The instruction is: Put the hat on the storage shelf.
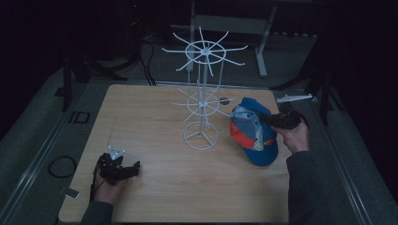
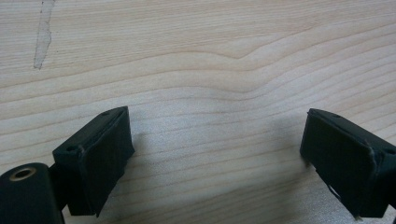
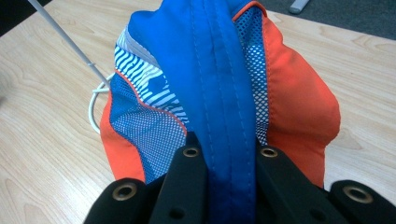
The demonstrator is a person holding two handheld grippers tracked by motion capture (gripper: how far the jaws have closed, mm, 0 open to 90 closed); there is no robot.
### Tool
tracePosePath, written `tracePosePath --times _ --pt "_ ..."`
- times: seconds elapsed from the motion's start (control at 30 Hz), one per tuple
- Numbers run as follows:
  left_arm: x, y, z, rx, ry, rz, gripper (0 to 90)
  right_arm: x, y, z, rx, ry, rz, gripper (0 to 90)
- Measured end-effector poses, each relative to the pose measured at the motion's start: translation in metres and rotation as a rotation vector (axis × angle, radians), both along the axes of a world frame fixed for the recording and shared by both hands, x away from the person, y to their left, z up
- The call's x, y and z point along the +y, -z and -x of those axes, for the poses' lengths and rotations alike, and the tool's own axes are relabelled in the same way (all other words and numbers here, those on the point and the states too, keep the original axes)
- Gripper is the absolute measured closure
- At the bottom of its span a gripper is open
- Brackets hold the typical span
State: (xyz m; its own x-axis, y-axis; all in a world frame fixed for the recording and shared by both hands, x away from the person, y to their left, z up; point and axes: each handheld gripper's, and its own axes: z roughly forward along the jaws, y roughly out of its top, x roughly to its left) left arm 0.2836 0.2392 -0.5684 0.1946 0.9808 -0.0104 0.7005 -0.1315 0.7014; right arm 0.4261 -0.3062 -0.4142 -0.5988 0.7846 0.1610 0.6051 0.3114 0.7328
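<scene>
Gripping a blue and orange baseball cap (image 1: 253, 133) near the right edge of the desk (image 1: 155, 192), the right gripper (image 1: 276, 120) has its jaws clamped together on a blue seamed band of the cap's fabric. In the right gripper view the band (image 3: 224, 93) runs straight up between the two black jaws; mesh panels, a blue-and-white striped patch and orange side panels spread to either side of it. In the high view the cap sits just right of the rack's base, with its blue part towards the near edge; whether it touches the desk there cannot be told.

A white wire display rack (image 1: 202, 93) stands upright at about the middle of the desk, nearer the far edge. It has a ring base, a thin central post and two tiers of radiating wire arms, the upper tier wider. One of its wires (image 3: 70, 44) and part of the ring base show beside the cap in the right gripper view.

The left gripper (image 1: 135, 167) lies low at the near left corner of the desk, held in the person's left hand (image 1: 109, 186). Its jaws stand wide apart with bare wood between them, as the left gripper view shows; a pale streak (image 2: 42, 35) marks the wood grain farther off.

The desk top is light wood-grain laminate. It is carried on a grey carpeted platform (image 1: 33, 126) with metal rails along both sides. The room is dim; the legs of a grey table (image 1: 263, 51) and dark cables (image 1: 149, 65) are visible beyond the far edge.
</scene>
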Motion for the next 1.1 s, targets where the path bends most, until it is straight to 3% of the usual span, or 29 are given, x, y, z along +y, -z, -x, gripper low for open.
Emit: tracePosePath --times 0.6,1.1 --pt "0.0 0.0 0.0 0.0 0.0 0.0 9.7 -0.014 -0.021 0.007 -0.052 0.002 -0.07 87.6" --pt "0.0 0.0 0.0 0.0 0.0 0.0 9.7 -0.018 -0.039 0.012 -0.082 -0.006 -0.095 87.5"
